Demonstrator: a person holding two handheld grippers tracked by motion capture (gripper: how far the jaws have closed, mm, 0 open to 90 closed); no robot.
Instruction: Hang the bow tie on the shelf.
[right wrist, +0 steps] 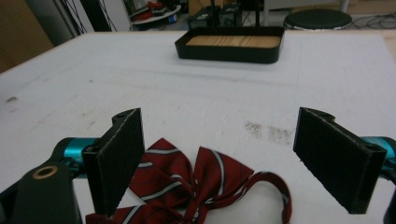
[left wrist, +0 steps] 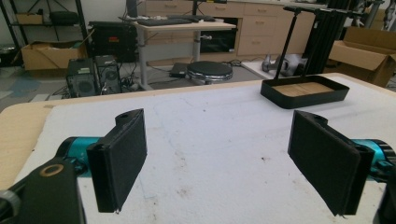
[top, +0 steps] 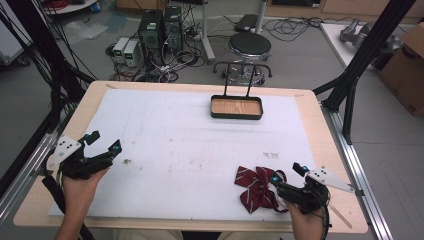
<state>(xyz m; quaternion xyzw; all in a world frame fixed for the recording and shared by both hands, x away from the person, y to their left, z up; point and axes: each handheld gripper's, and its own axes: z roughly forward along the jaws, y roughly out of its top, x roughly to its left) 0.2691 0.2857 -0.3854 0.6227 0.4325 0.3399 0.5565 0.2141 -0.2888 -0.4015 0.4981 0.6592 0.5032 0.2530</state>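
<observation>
Low over bow tie (right wrist: 196,186), right tool (right wrist: 233,158) wide.

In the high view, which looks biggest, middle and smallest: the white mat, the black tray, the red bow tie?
1. White mat, by far the largest.
2. Black tray.
3. Red bow tie.
Tray and bow tie look close in size; the bow tie lies nearer the camera, so their order is unsure.

Black grippers (top: 102,143), teal joints, flat padded fingers (left wrist: 122,158)

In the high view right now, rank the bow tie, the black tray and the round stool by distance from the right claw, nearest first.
1. Bow tie: on the white mat, just left of the right claw.
2. Black tray: at the mat's far edge, near the middle.
3. Round stool: on the floor beyond the table.
</observation>
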